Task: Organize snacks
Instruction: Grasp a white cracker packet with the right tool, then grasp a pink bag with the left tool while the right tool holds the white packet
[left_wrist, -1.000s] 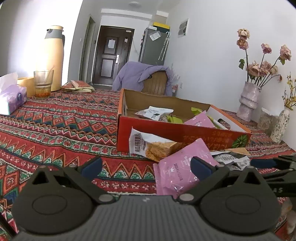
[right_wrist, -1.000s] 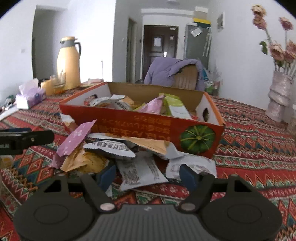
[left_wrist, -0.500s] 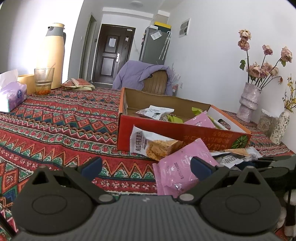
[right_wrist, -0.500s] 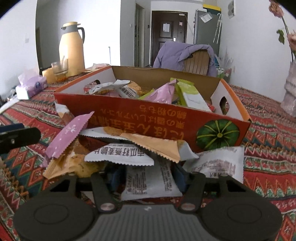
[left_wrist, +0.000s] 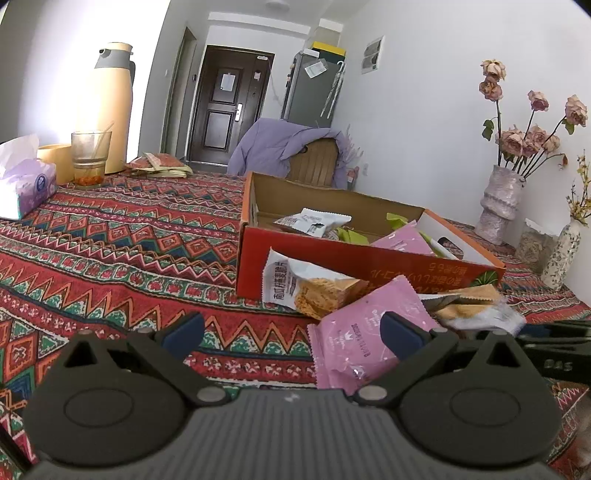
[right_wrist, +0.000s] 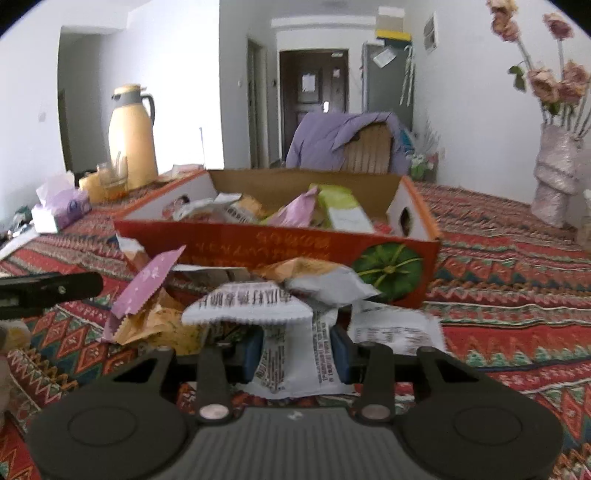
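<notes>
An orange cardboard box (left_wrist: 369, 258) (right_wrist: 258, 247) holding several snack packets stands on the patterned tablecloth. More packets lie in a heap in front of it. My right gripper (right_wrist: 295, 350) has its jaws closing on a white printed snack packet (right_wrist: 288, 354); both blue pads touch its sides and the packet buckles upward. My left gripper (left_wrist: 291, 332) hangs open over the cloth with nothing between its fingers. A pink packet (left_wrist: 362, 343) (right_wrist: 147, 284) lies just beyond its right finger, beside a cracker packet (left_wrist: 314, 291).
A yellow thermos (left_wrist: 110, 107), a glass (left_wrist: 90, 155) and a tissue box (left_wrist: 26, 184) stand at the far left. A vase of dried roses (left_wrist: 498, 206) stands at the right. Behind the table is a chair draped in purple cloth (left_wrist: 288, 151).
My right gripper pushed forward over the white packet, and its jaws narrowed around it until the packet crumpled up. The left gripper has not moved.
</notes>
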